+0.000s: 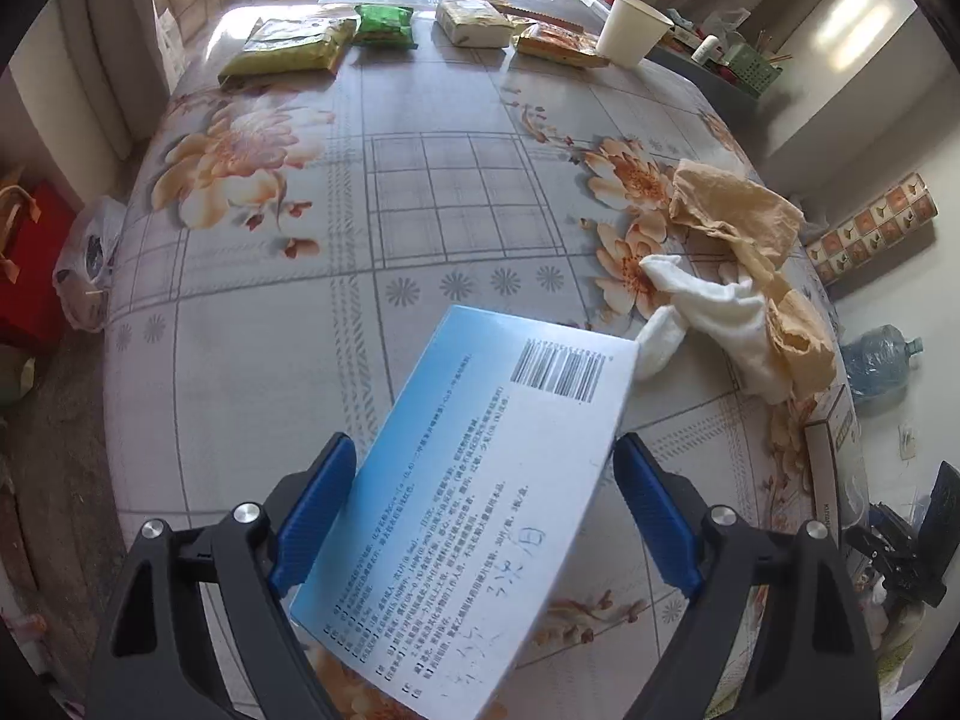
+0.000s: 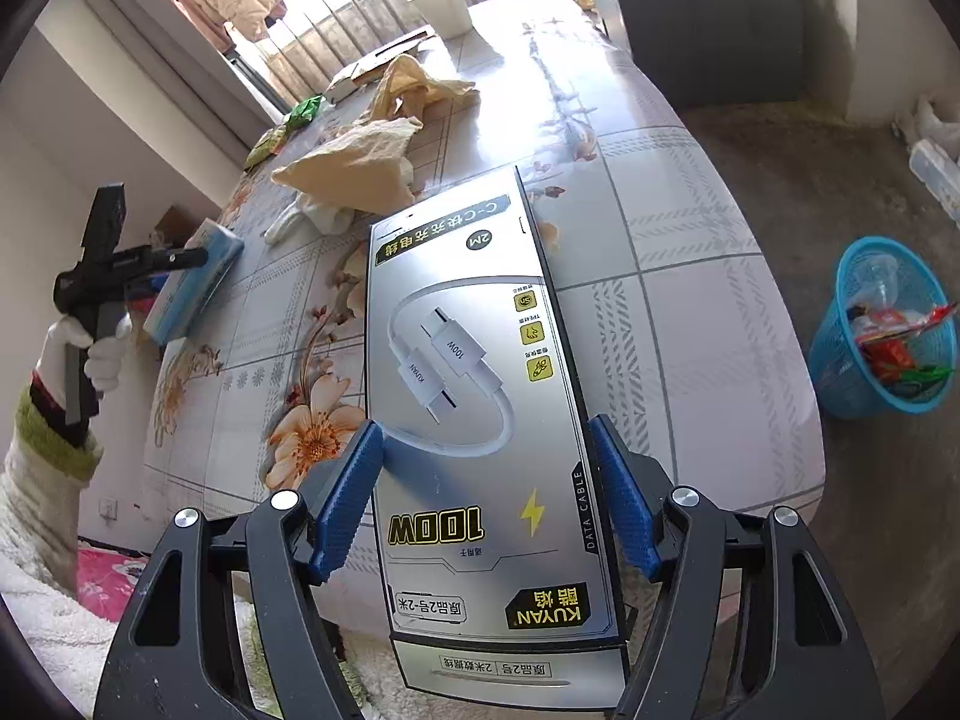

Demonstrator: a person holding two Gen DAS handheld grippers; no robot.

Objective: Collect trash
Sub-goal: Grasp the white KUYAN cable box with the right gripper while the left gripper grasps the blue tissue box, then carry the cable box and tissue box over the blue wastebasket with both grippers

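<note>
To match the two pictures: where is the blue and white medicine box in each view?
Left wrist: blue and white medicine box bottom centre, between the left gripper's fingers.
Right wrist: same box at left edge, above the table.
Shared landmark: crumpled brown paper.

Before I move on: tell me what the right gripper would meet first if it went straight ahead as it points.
Probably the flowered tablecloth: the right gripper, shut on the silver cable box, points down at it. The box's far end would likely touch first; depth is unclear.
</note>
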